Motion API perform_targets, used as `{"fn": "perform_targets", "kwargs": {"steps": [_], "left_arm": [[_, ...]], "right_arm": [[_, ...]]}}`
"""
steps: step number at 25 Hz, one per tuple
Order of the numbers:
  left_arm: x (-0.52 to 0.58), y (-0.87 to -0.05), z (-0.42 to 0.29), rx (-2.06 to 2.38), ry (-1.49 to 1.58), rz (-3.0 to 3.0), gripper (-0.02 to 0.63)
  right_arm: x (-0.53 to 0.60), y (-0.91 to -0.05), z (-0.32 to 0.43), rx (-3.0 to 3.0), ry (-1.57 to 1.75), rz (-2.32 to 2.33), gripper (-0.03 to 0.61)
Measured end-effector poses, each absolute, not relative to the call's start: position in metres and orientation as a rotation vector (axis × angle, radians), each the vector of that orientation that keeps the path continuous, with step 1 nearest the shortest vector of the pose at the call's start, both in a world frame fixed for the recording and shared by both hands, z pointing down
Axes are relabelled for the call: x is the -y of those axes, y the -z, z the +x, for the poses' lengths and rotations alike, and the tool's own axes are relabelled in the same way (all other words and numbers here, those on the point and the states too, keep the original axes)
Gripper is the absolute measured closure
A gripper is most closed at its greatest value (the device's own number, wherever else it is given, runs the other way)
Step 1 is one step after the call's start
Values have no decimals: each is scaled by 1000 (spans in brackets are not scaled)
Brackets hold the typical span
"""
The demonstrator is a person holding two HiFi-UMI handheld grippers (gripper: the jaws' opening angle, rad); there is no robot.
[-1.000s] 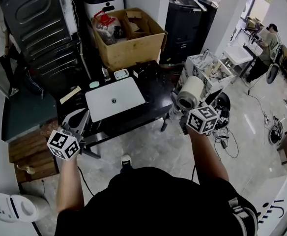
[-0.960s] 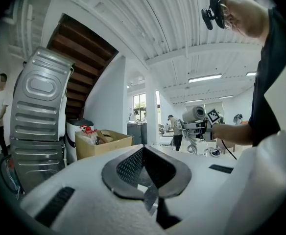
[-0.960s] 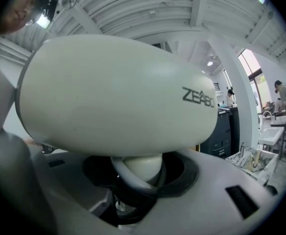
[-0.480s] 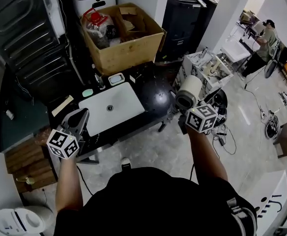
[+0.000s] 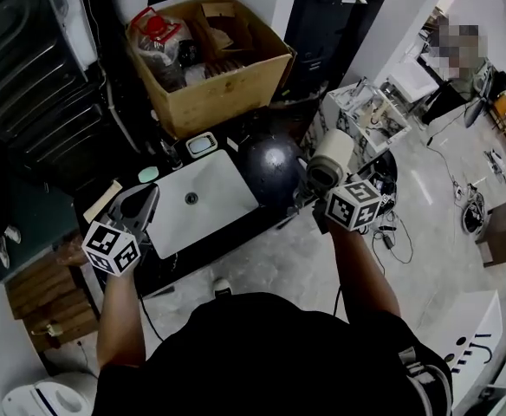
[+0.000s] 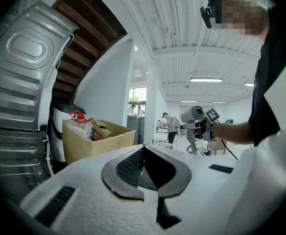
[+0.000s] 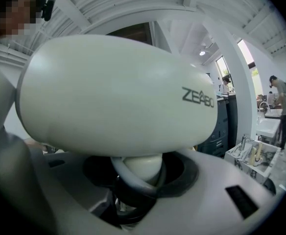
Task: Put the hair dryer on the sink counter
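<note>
Hair dryer [image 5: 329, 161] is up in the air, off the right end of the sink surface [image 5: 236, 228], not touching it. Right gripper [image 5: 315, 193] has its fingers clamped on the handle just under the barrel. Left gripper [image 5: 140, 204] has its fingers together w/ nothing between them.

We judge the shell to be hard, smooth plastic: stiff, prob. slippery, and top-heavy held this way. So the handle near the barrel is the place to hold, w/ a low set-down b/c it may roll.

Head view alone gives us its pos. vs. the white basin [image 5: 197, 202] and black ball [image 5: 270, 165]. Right gripper view alone shows the clamp and the print on the barrel. Left gripper view shows the dryer side-on, far off.
</note>
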State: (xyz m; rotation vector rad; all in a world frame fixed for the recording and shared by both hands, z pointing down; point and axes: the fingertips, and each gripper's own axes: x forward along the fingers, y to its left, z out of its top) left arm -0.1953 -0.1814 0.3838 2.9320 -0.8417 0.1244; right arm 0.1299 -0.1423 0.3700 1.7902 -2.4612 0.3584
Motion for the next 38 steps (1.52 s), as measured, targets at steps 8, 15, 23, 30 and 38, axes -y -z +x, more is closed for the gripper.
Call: {"fn": "perform_targets", "kwargs": {"steps": [8,15,23,30,38], "left_arm": [[227,-403,-187,761,-162,2912,599],[244,-411,-185,707,-174,2910,599],[251,-406,-194,709,-144,2931,598],[258,-411,-205,700,-155,2918,598],[258,-413,-206,626,-194,2928,598]], "right_arm": [[178,-386,129,2432,-414,1819,393],[190,-393,130,2397,-445,1857,393],[192,-391,125,2378,-442,1869,393],[194,-391,122,2373,-442,1888,393],[191,-388,111,2374,-419,1907,393]]}}
